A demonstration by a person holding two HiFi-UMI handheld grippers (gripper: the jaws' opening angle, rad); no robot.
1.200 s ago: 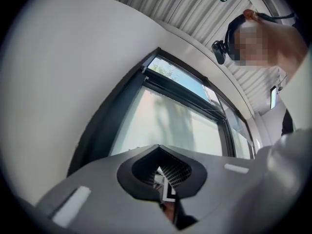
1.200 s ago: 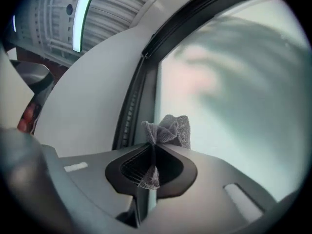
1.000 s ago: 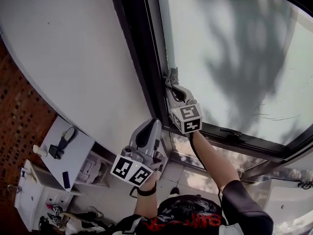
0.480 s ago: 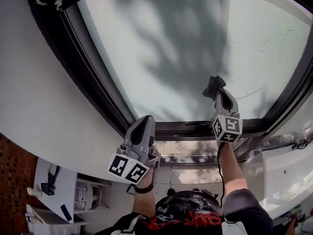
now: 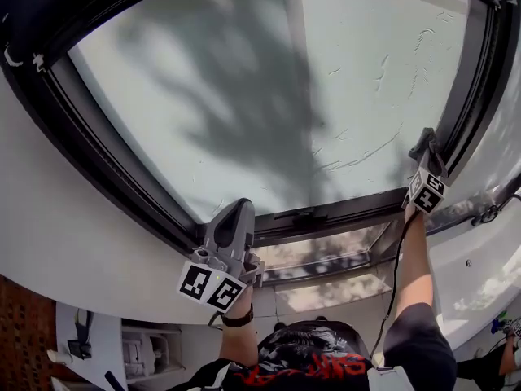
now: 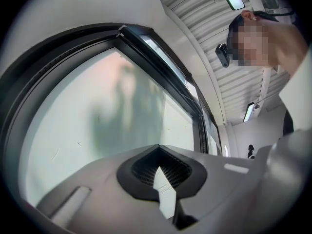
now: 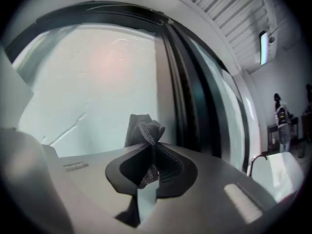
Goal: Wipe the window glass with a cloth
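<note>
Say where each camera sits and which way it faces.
Head view: on the person's head, facing the window glass; both forearms, left tool, right tool show.
Left gripper view: on the left tool, along shut, empty jaws toward the glass; the person's head shows.
Right gripper view: on the right tool, along jaws shut on the cloth, toward the glass.
Both gripper views share the glass.

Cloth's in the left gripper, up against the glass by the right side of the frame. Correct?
No. The cloth is in the right gripper, not the left: the right gripper view shows its jaws shut on it. The left gripper is empty. The rest holds: it is at the glass by the frame's right side.
</note>
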